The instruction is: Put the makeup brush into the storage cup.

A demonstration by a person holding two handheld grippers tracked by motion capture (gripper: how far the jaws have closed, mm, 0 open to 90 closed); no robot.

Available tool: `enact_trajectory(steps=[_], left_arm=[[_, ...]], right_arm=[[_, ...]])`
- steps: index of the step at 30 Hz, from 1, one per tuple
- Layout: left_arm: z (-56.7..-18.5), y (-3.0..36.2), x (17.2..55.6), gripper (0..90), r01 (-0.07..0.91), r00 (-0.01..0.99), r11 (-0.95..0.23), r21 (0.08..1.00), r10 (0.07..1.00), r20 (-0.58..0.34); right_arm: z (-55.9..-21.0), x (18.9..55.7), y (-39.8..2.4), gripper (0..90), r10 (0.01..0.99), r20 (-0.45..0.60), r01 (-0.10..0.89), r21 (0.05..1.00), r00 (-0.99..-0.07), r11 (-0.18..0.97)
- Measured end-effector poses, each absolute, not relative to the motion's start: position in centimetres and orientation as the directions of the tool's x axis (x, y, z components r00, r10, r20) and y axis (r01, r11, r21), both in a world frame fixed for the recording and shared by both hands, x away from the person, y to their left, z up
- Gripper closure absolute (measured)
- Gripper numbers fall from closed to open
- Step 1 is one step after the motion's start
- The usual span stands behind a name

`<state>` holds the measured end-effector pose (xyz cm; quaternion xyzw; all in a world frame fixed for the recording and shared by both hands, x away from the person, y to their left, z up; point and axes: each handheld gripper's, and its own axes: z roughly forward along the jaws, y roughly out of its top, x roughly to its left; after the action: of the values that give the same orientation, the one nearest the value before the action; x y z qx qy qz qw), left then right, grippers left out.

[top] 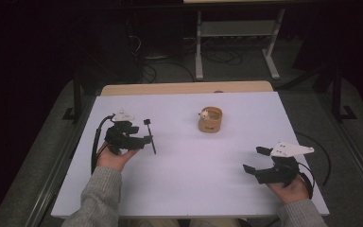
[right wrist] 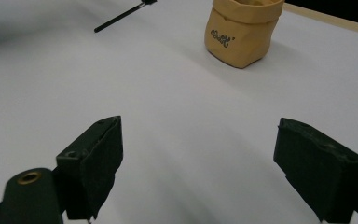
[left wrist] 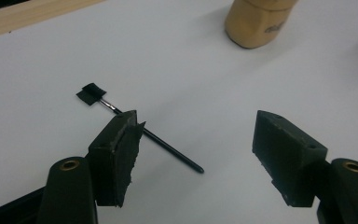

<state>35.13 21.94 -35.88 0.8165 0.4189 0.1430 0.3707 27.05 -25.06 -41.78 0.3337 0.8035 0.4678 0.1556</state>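
Broad, flat, matte white worktop (top: 184, 189) with a pale wooden strip along its far edge, smooth and bare but for two small things. Nearer the far edge, right of centre, a squat tan pouch (top: 210, 120) of soft, paper-like material, rim rolled over, dark lettering on its side, something small and whitish tucked inside at the rim (too small to tell what). On the left half, a thin black rod (top: 150, 136), straight and stiff, with a little square black tab at its far end and a short silvery neck below it, lying flat on the worktop. Left gripper (top: 144, 140) held in a hand with grey knitted sleeve, palm under the body, pointing rightward across the worktop; chunky black fingers (left wrist: 116, 156) with rough, frayed pads, spread fairly wide, nothing clamped, one pad standing in front of the rod's middle in the left gripper view, contact not discernible. Right gripper (top: 256, 160) resting low near the front right corner, aimed left and away, well apart from pouch and rod, blocky fingers (right wrist: 93, 156) wide apart and empty.
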Motion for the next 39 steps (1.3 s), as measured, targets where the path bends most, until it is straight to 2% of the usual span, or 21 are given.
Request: enact_trajectory(steps=[14,18,23,28,39], left_arm=[[-37.0,20.3,39.6,34.7,0.702,0.515,-0.339,0.626,0.849,-0.118],[-37.6,19.9,40.6,38.1,0.728,0.490,-0.322,0.606,0.862,-0.130],[-39.0,19.3,41.9,39.3,0.765,0.466,-0.348,0.542,0.880,-0.091],[-40.3,18.9,42.6,42.3,0.801,0.434,-0.331,0.499,0.895,-0.103],[-41.7,18.4,43.4,50.9,0.838,0.373,-0.293,0.461,0.923,-0.091]], right_arm=[[-41.8,27.2,-25.0,14.6,0.673,0.069,0.390,0.856,-0.736,0.339],[-41.9,27.2,-24.9,14.7,0.672,0.068,0.392,0.853,-0.738,0.344],[-41.9,27.2,-24.9,14.7,0.671,0.071,0.393,0.854,-0.738,0.342],[-41.9,27.2,-25.1,14.8,0.670,0.074,0.394,0.854,-0.739,0.340],[-41.9,27.2,-25.1,14.8,0.667,0.079,0.395,0.854,-0.740,0.337]])
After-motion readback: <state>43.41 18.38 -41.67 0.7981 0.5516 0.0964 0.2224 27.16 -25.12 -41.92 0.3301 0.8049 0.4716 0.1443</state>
